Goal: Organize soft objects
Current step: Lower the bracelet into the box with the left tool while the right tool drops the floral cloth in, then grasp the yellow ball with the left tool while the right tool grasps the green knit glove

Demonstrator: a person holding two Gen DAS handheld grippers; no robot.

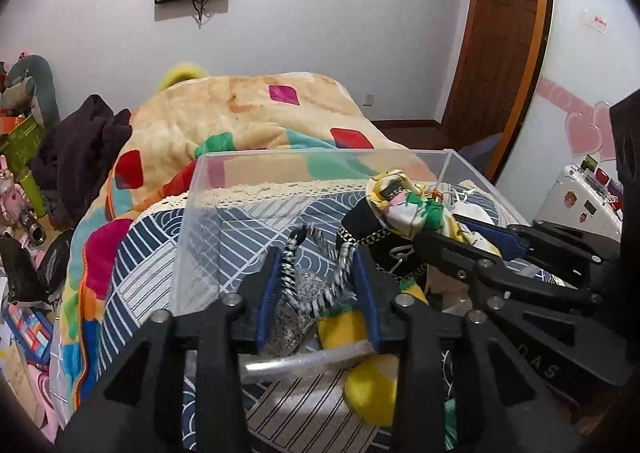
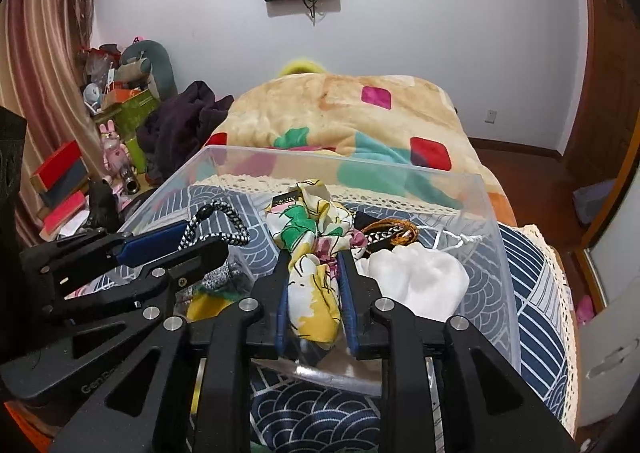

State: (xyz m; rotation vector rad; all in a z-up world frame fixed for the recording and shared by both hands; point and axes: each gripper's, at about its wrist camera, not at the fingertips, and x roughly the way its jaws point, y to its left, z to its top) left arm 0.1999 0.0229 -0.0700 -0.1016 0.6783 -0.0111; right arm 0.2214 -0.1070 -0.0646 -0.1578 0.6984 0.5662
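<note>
A clear plastic box stands on the bed and also shows in the right wrist view. My left gripper is over the box's near edge, shut on a grey speckled pouch with a black-and-white cord. My right gripper is shut on a yellow, green and white floral cloth held over the box; it also shows in the left wrist view. In the box lie a white cloth, a black pouch with chain trim, and an orange cord bundle.
The box sits on a navy patterned bedspread with a lace edge. A colourful blanket is heaped behind it, with dark clothing at its left. Clutter and toys crowd the left side. A wooden door is at right.
</note>
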